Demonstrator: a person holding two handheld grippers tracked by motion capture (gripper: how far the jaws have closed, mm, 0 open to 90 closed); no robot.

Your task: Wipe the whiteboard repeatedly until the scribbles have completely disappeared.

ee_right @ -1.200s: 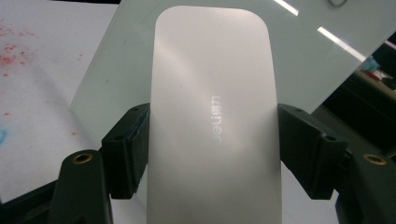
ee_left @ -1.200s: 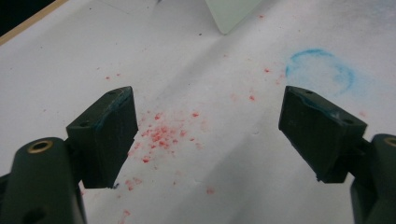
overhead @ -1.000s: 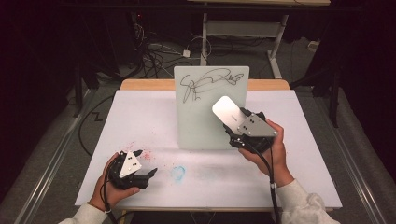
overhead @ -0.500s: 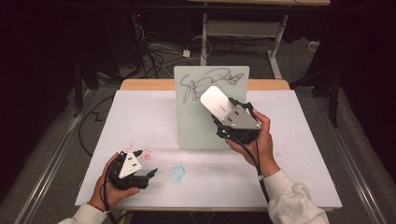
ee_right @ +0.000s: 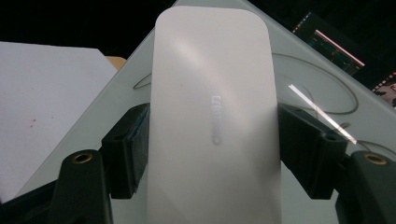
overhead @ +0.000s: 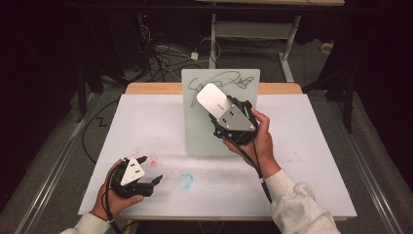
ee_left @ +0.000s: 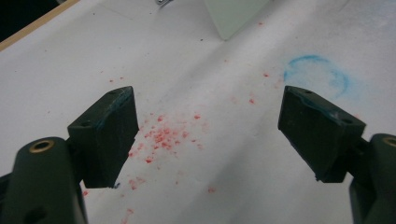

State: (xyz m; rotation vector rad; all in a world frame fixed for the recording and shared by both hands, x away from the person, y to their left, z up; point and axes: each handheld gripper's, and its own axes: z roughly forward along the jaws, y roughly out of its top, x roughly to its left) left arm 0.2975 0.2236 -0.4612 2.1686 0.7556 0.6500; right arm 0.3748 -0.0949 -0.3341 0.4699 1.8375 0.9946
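Since a second ago the right gripper [overhead: 217, 103] has travelled leftward and a little upward across the face of the upright whiteboard [overhead: 204, 136], carrying the white eraser [overhead: 213, 99] from the board's right edge to a spot over the upper middle, where it now overlaps the black scribble [overhead: 233, 79] drawn along the top. Its jaws are closed on the eraser's two long sides; in the right gripper view the dark pads [ee_right: 128, 149] press against both edges of the smooth white block [ee_right: 215, 116], which stands up between them with faint embossed lettering on its face, and the glassy board surface with thin curved pen lines lies just behind it. The hand [overhead: 260, 141] bearing this gripper comes in from the lower right, in a pale grey sleeve [overhead: 297, 209], and a cable trails back from the gripper along the wrist. The left gripper [overhead: 151, 170] has kept its place near the front left of the white table cover [overhead: 146, 122], resting low over it with nothing between its jaws; in the left gripper view they stand wide apart above a scatter of red specks [ee_left: 163, 137], with a smudged blue ring [ee_left: 317, 77] on the cover beside the right-hand jaw and the lower corner of the board farther off.
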